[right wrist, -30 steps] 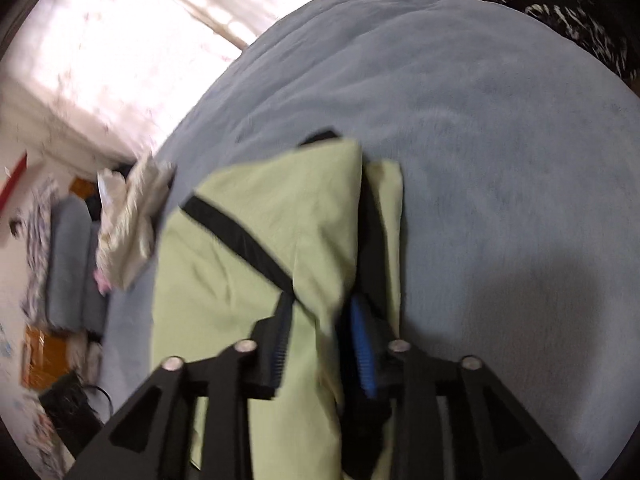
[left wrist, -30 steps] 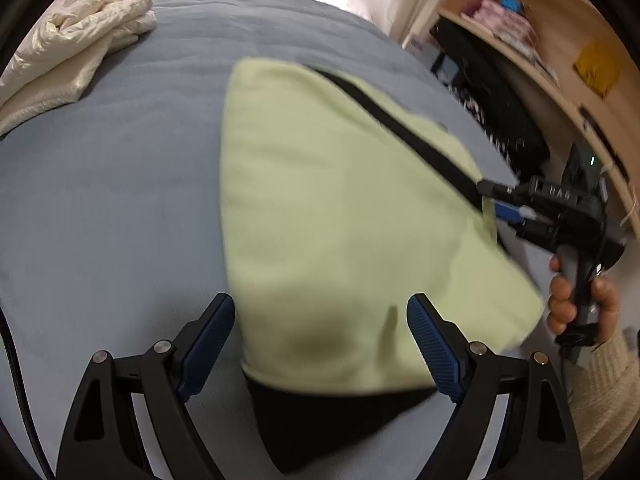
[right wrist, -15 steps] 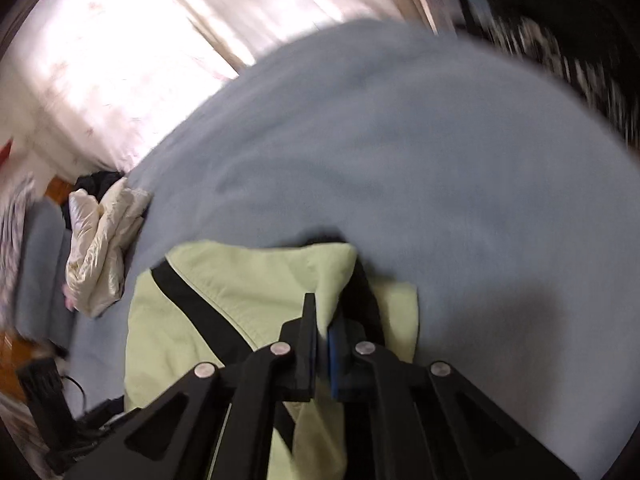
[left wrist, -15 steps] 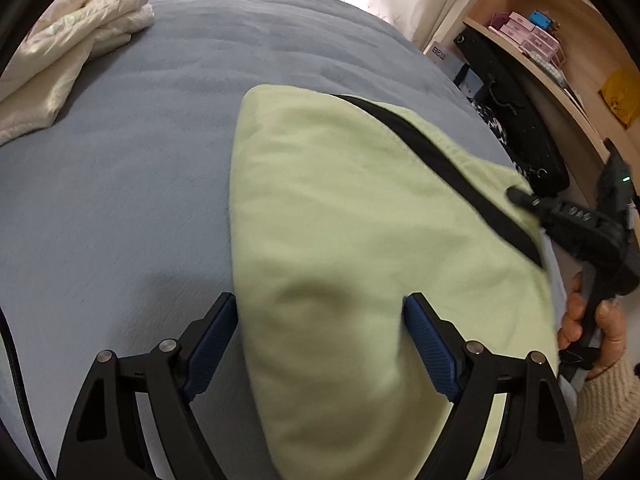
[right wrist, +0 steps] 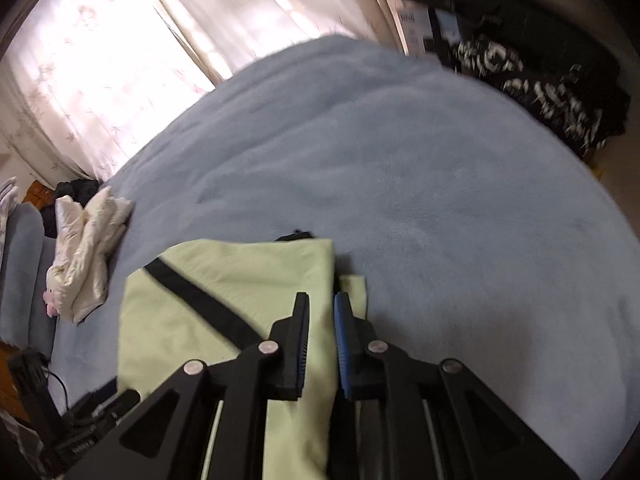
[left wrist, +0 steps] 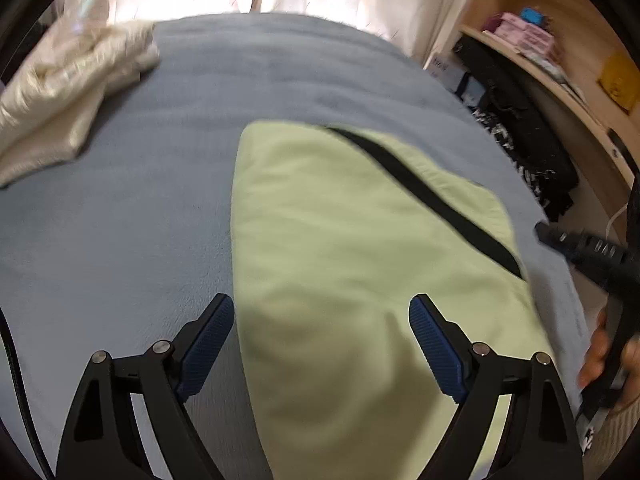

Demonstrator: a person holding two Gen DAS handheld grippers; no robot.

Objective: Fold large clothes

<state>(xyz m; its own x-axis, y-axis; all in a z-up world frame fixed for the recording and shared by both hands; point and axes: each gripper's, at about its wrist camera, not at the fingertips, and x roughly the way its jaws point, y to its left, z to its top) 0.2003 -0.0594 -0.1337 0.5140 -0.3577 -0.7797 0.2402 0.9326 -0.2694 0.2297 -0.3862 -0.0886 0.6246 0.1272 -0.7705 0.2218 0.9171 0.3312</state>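
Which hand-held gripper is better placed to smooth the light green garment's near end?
Left. The left hand-held gripper stands wide open straddling the light green garment; the right hand-held gripper, jaws just opening, sits at its far edge.

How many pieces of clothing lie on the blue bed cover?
2. The light green garment lies near, beneath both grippers. The cream-white garment lies crumpled at the cover's far left edge. More may lie outside the views.
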